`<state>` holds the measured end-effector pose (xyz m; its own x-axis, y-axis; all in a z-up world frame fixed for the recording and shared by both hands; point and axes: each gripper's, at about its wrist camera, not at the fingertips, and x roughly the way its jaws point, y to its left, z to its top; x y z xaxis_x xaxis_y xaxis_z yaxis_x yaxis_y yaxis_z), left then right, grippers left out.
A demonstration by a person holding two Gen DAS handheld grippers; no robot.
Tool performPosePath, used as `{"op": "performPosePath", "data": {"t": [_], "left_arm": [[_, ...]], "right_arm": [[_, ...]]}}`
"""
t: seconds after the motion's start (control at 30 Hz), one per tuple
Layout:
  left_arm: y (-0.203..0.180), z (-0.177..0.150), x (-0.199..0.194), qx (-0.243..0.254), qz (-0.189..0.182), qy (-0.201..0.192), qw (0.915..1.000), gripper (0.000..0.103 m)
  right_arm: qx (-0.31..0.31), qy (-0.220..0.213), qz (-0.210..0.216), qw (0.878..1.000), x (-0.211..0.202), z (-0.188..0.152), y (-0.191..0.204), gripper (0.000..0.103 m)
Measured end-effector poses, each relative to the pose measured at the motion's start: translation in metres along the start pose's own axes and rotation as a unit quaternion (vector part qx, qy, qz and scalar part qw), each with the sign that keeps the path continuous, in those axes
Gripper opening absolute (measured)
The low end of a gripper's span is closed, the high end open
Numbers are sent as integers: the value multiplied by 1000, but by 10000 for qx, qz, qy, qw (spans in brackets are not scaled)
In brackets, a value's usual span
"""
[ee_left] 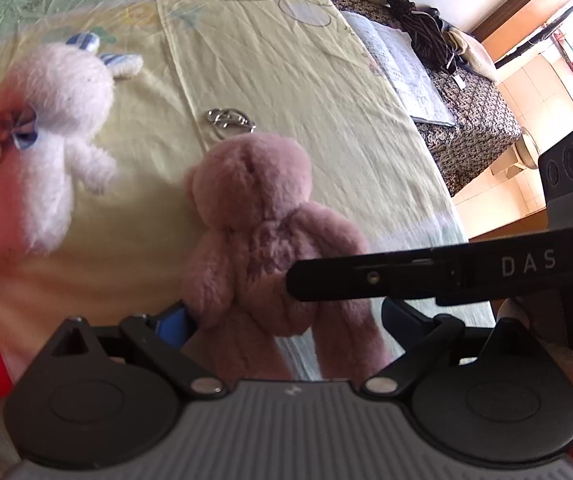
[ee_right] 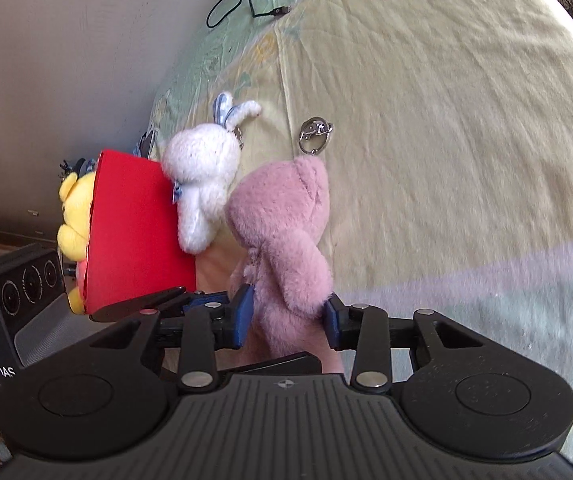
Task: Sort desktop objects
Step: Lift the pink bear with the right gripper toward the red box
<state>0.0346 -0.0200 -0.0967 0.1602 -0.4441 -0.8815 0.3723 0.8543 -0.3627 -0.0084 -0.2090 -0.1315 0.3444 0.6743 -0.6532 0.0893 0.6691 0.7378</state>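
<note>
The right claw (ee_right: 288, 318) grips the pink bear (ee_right: 282, 232) beside the red box (ee_right: 134, 232); the left claw (ee_left: 286, 320) gapes around its legs. Next: lift it into the box.

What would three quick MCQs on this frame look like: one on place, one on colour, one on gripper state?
1. Where is the white bunny?
A. inside the red box
B. against the red box's outer wall
C. on the floor

2. What colour is the toy inside the red box?
A. yellow
B. green
C. black

3. What is the right gripper doing?
A. open, holding nothing
B. shut on the key ring
C. shut on the pink bear

Answers: B, the bunny leans on the box's outside; A, a yellow plush shows inside; C, both blue pads press the pink bear, whose key ring lies on the sheet.
</note>
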Motion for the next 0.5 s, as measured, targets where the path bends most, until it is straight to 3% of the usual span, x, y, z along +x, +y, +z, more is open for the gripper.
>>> {"op": "performPosePath", "data": {"t": [0.13, 0.5], "left_arm": [[-2, -16, -9, 164, 101, -64, 9998, 96], [30, -71, -50, 169, 119, -273, 9994, 96]], "right_arm": [[-431, 131, -173, 9988, 7, -15, 18, 38], [-440, 206, -142, 9987, 38, -64, 62, 37]]}}
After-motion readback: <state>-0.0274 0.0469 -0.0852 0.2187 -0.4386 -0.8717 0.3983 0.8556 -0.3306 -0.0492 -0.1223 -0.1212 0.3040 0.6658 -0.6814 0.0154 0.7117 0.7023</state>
